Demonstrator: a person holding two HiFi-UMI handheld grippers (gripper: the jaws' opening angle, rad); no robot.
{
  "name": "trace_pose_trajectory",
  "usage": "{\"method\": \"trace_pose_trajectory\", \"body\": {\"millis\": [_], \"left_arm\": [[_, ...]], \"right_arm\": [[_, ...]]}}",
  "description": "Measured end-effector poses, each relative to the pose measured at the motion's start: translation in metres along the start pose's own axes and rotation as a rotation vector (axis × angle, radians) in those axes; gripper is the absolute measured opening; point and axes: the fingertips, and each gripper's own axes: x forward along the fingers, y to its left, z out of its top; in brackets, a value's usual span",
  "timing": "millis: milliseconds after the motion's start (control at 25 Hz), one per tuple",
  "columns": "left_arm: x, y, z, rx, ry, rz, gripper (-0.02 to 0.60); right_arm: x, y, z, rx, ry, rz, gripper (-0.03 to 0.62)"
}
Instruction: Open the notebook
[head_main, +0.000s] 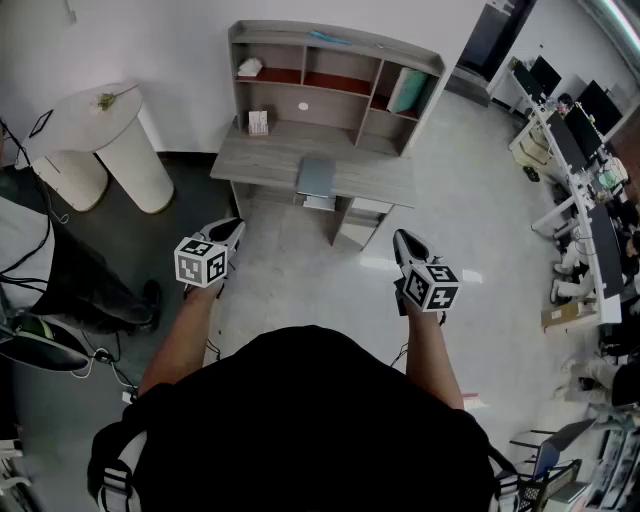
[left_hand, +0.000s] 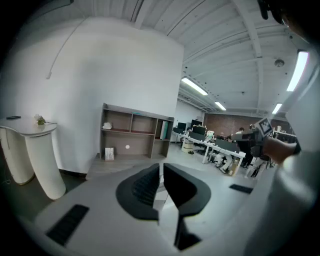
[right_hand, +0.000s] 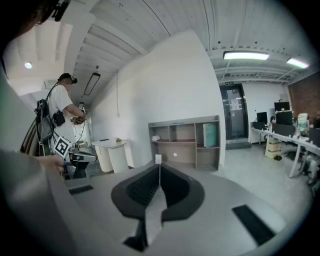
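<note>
A closed grey-blue notebook (head_main: 316, 176) lies flat on the grey wooden desk (head_main: 270, 160) with a shelf hutch (head_main: 330, 70), well ahead of me across bare floor. My left gripper (head_main: 228, 235) and right gripper (head_main: 405, 243) are held out side by side at waist height, both far short of the desk and pointing slightly down toward it. The left gripper's (left_hand: 161, 165) jaws stand almost together with only a thin slit and nothing between them. Those of the right gripper (right_hand: 159, 165) meet, also with nothing held. In both gripper views the jaws hide the notebook.
Two white round pedestal tables (head_main: 110, 140) stand left of the desk. A teal book (head_main: 408, 90) and small white items sit on the hutch. Office desks with monitors (head_main: 580, 150) line the right. Another person (right_hand: 60, 110) stands off to my left. Cables lie on the dark floor (head_main: 60, 330).
</note>
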Motion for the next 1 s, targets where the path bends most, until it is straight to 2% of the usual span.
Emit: {"method": "trace_pose_trajectory", "body": {"millis": [280,640,880,1000], "left_arm": [[-0.002,0.031,0.009,0.019,0.008,-0.035,0.032],[-0.005,0.071,0.006,0.029,0.028,-0.081,0.032],[-0.010,0.085,0.011,0.029,0.006,-0.130,0.032],[-0.008,0.091,0.011,0.034,0.003,-0.129,0.032]], "right_arm": [[0.020,0.026,0.000,-0.004,0.014,-0.027,0.006],[0.027,0.045,-0.002,0.055,-0.027,-0.121,0.003],[0.029,0.071,0.000,0.041,-0.025,-0.121,0.002],[0.032,0.078,-0.003,0.044,-0.012,-0.124,0.002]]}}
